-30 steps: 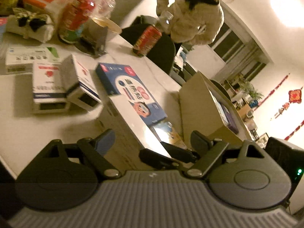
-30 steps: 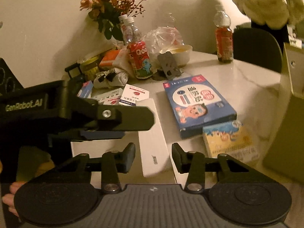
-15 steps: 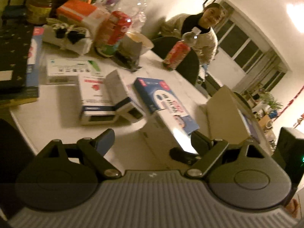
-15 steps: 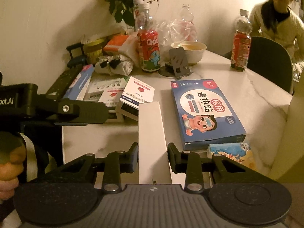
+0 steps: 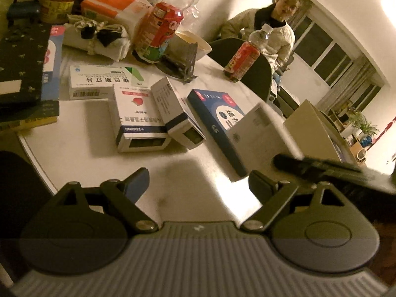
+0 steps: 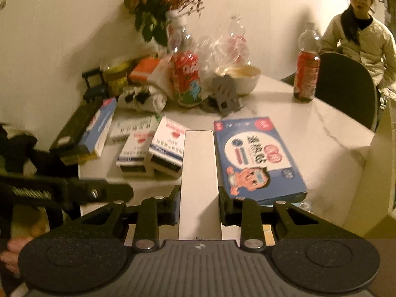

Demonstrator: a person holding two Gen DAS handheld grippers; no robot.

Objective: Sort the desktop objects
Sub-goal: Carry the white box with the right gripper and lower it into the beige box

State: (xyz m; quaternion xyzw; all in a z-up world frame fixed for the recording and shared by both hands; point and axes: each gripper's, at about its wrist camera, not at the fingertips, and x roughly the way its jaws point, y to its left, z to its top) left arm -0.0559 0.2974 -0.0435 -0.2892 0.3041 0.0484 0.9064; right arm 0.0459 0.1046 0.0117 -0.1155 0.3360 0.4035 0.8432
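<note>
My right gripper (image 6: 199, 200) pinches a long white box (image 6: 199, 173), its long axis pointing straight ahead over the counter (image 6: 309, 133); my left gripper (image 5: 198, 183) hangs spread, empty, beside it.

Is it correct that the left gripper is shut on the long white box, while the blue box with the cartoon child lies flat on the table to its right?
Not quite: the right gripper is shut on the long white box, as the right wrist view shows. The left gripper is open and holds nothing. The blue box with the cartoon child does lie flat on the table to its right.
</note>
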